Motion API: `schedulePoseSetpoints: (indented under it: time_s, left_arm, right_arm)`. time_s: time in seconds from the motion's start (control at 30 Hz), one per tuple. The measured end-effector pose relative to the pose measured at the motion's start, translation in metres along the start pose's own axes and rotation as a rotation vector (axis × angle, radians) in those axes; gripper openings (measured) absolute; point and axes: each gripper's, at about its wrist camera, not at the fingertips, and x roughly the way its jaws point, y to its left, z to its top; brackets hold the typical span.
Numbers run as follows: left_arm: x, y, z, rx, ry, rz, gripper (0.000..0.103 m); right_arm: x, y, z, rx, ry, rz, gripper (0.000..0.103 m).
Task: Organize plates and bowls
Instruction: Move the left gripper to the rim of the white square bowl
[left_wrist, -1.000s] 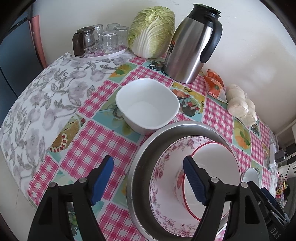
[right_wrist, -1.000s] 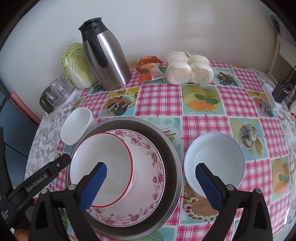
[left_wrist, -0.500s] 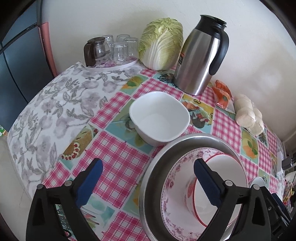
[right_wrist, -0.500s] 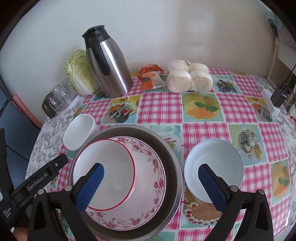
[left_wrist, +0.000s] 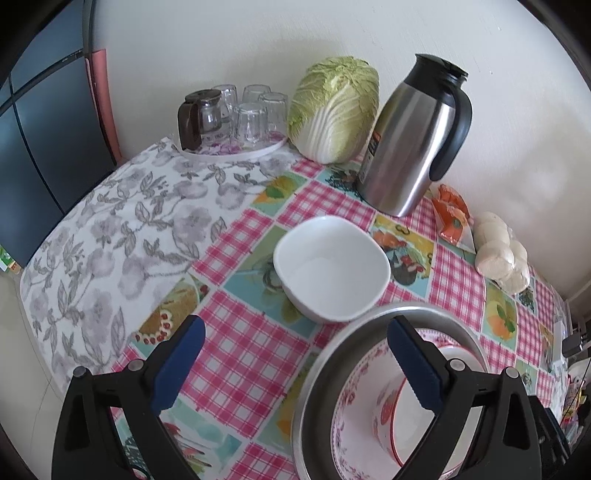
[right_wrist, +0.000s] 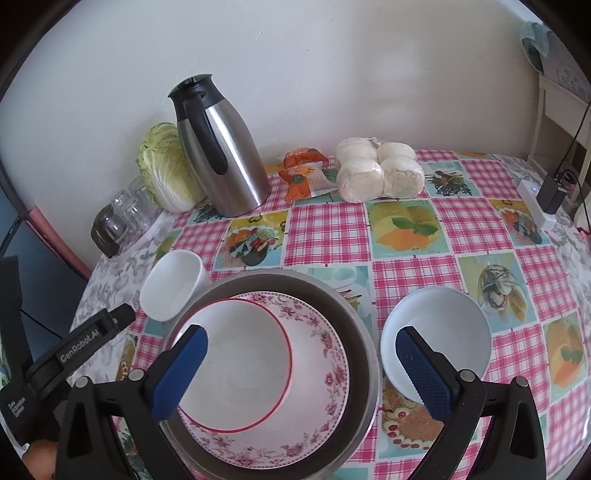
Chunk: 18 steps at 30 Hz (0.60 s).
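A steel basin (right_wrist: 354, 314) holds a pink floral plate (right_wrist: 325, 354) with a red-rimmed white bowl (right_wrist: 236, 362) in it; the basin also shows in the left wrist view (left_wrist: 325, 369). A white square bowl (left_wrist: 332, 269) sits on the table just left of the basin, also in the right wrist view (right_wrist: 171, 284). A round white bowl (right_wrist: 443, 332) sits right of the basin. My left gripper (left_wrist: 295, 365) is open and empty, above the table in front of the square bowl. My right gripper (right_wrist: 301, 373) is open and empty above the basin.
A steel thermos jug (left_wrist: 413, 140), a cabbage (left_wrist: 332, 110), a tray of glasses (left_wrist: 236, 118), an orange packet (right_wrist: 303, 173) and bagged buns (right_wrist: 380, 173) stand along the wall. A white power strip (right_wrist: 535, 203) lies at the right table edge.
Both grippers have pulled back and up from the basin. The left view has swung left, so the square bowl now lies between its fingers. No dish has moved.
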Motion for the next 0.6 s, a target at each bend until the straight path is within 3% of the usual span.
schedulePoseSetpoints:
  time_s: [0.23,0.6]
  left_arm:
    - [0.002,0.009,0.013,-0.027,-0.012,-0.017,0.099]
    - [0.024,0.023,0.033,-0.088,0.021,-0.043,0.099]
  right_arm:
    - [0.003,0.008,-0.001,0.026,0.012,0.029,0.103]
    - [0.006,0.022,0.001,0.018,0.017,0.002,0.103]
